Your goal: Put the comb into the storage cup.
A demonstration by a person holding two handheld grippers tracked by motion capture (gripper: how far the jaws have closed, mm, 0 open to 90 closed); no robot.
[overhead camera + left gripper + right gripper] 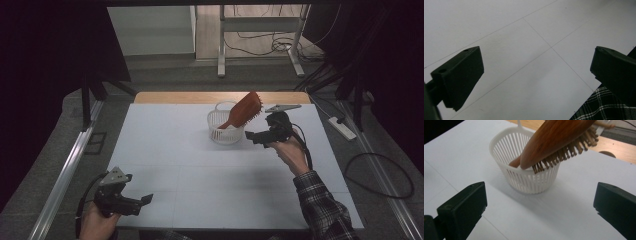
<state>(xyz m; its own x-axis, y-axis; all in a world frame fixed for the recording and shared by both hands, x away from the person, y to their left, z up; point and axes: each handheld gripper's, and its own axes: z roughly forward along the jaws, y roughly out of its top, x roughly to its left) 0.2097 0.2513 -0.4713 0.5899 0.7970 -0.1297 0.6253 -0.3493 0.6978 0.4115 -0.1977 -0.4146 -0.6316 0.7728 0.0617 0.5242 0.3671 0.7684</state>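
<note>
- High view: a white slatted basket stands on the white table, toward the far side and right of centre.
- A reddish-brown wooden hairbrush leans in the basket, handle end down inside, bristled head sticking up and out over the right rim, tilted to the right.
- The right gripper hangs just right of the basket, jaw tips pointing left at it, apart from the basket wall. It is held by a hand with a plaid sleeve.
- The left gripper sits low at the near left corner of the table, well apart from the basket, with its grey three-cornered plate on top.
- Left gripper view: the left gripper has its jaws spread wide with bare table between them; thin seam lines cross the surface. A plaid sleeve shows at the lower right corner.
- Right gripper view: the right gripper has its jaws wide apart and grips nothing. The basket stands ahead, between and beyond the jaws, not touching them.
- The hairbrush rests on the basket's near rim, wooden bristles facing down and toward the camera, handle tip inside the basket.
</note>
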